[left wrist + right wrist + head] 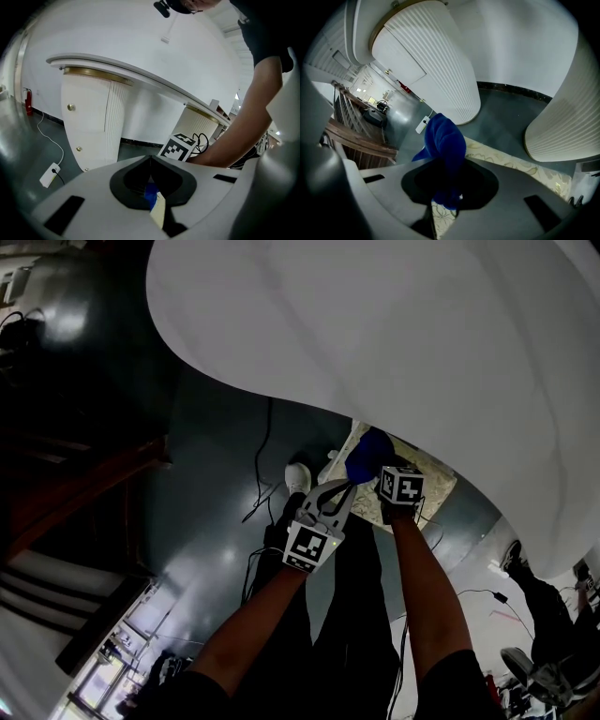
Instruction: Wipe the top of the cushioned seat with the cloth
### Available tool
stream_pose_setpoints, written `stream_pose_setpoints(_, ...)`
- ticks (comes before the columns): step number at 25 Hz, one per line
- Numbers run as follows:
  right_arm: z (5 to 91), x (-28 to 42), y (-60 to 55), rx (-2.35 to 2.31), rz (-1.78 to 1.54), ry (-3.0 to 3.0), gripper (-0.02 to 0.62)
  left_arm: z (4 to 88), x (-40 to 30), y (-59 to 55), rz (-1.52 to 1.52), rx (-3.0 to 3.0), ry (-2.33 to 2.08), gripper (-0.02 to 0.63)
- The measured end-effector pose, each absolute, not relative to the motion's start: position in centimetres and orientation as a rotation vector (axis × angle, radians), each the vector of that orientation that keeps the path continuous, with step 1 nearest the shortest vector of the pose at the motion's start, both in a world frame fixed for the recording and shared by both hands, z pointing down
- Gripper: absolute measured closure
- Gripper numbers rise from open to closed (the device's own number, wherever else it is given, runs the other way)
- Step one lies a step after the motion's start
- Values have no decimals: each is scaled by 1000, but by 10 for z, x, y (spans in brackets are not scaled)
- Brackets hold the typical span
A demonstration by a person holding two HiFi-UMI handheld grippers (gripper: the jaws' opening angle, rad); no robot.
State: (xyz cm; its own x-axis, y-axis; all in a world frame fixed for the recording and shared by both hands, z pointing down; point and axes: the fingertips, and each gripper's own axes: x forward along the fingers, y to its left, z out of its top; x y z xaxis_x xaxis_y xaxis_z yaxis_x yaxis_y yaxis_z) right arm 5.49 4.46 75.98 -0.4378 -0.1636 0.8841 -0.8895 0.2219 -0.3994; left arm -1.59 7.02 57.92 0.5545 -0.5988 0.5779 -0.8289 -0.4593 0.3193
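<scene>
Over the cushioned seat (433,486), right claw (447,190) gripped the blue cloth (443,138), left claw (150,164) was pinched shut. Wiping looked unstarted, so I'd guess lowering came next.

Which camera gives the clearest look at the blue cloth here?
The right gripper view: the blue cloth fills the centre, bunched and clamped in the right gripper. The head view shows a small blue lump at that gripper, over the patterned seat. The left gripper view shows only a blue sliver.
</scene>
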Motion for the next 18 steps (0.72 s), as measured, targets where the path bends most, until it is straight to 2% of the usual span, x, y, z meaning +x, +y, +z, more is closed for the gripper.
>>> stream_pose_setpoints(18,756,96,51,1013,1229,-1786,508,578,10,74,538,2225,-1128,589)
